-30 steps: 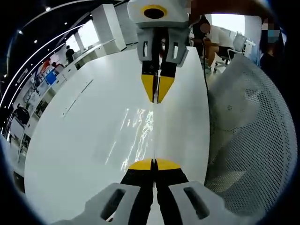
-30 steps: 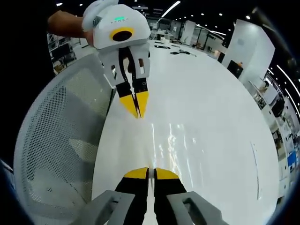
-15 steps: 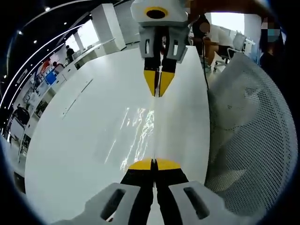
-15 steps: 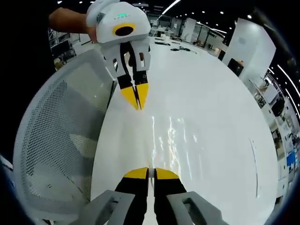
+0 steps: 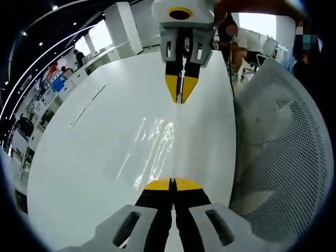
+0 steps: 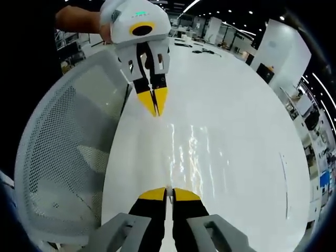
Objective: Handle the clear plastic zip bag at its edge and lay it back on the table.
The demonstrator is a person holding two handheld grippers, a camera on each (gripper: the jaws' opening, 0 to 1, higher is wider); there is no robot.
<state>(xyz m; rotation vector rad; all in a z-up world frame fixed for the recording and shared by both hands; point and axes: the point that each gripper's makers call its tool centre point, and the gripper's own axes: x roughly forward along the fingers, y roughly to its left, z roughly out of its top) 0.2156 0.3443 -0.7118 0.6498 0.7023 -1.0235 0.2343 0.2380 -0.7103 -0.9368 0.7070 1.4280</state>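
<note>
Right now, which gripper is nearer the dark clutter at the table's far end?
Left. The left gripper sits partway toward the dark clutter; the right gripper is farther back, behind it.

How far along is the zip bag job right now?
Done: both grippers are on the clear zip bag, each at one end. In hand: left gripper and right gripper are shut on its edge, and the bag stretches between them over the white table. Left: lay it down and let go.
</note>
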